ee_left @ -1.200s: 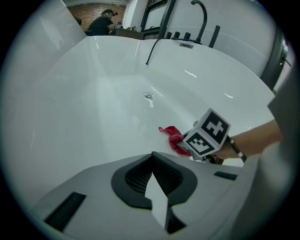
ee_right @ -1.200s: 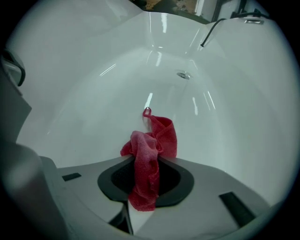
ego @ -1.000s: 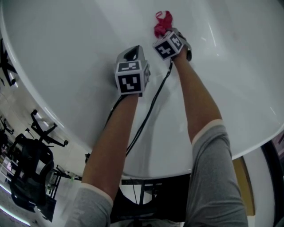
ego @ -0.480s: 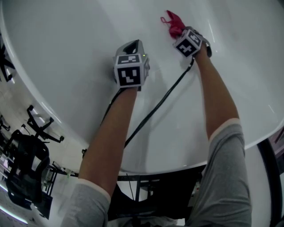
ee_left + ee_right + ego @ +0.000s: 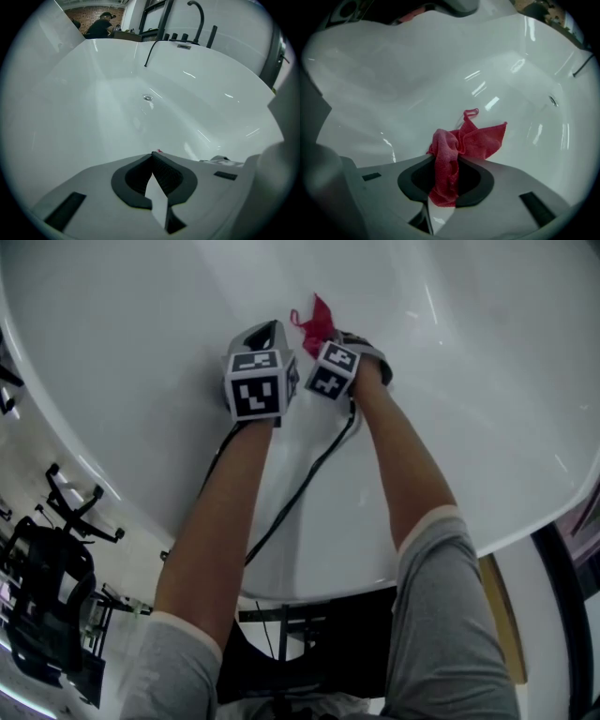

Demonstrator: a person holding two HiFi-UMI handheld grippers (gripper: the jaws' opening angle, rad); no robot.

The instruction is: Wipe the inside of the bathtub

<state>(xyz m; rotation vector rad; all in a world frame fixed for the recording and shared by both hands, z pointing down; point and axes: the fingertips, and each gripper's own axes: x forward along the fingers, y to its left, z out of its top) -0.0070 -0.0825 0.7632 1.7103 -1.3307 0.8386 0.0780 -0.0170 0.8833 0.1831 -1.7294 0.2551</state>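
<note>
Right tongs point(image 5: 446, 165) are clamped on a red cloth point(image 5: 468, 140), which is bunched between the jaws. Its free corner and a small loop fan out ahead of the tips. In the head view the same cloth point(image 5: 317, 320) pokes out beyond the right tongs point(image 5: 323, 334) towards the far side of the white bathtub point(image 5: 469, 381). It lies straight ahead of the tips, not off to either side. From the right gripper view I cannot tell whether the free corner is pressed flat to the tub's inner wall or only brushes it.

Left tongs point(image 5: 152, 161) have their jaws together with nothing between them. They sit just beside the right tongs, on their left and almost touching, with the tips pointing into the tub as well point(image 5: 267, 332).

The drain point(image 5: 553, 100) lies well away, ahead and to the right of the cloth, down on the floor of the tub. The tub's long axis seems to run that way too. My judgement is that the wiping falls to the right hand, since it alone carries the cloth. The stroke should push the cloth's free end forward against the wall and sweep along the tub's length towards the drain. The left hand has no part in it unless it braces on the rim.
</note>
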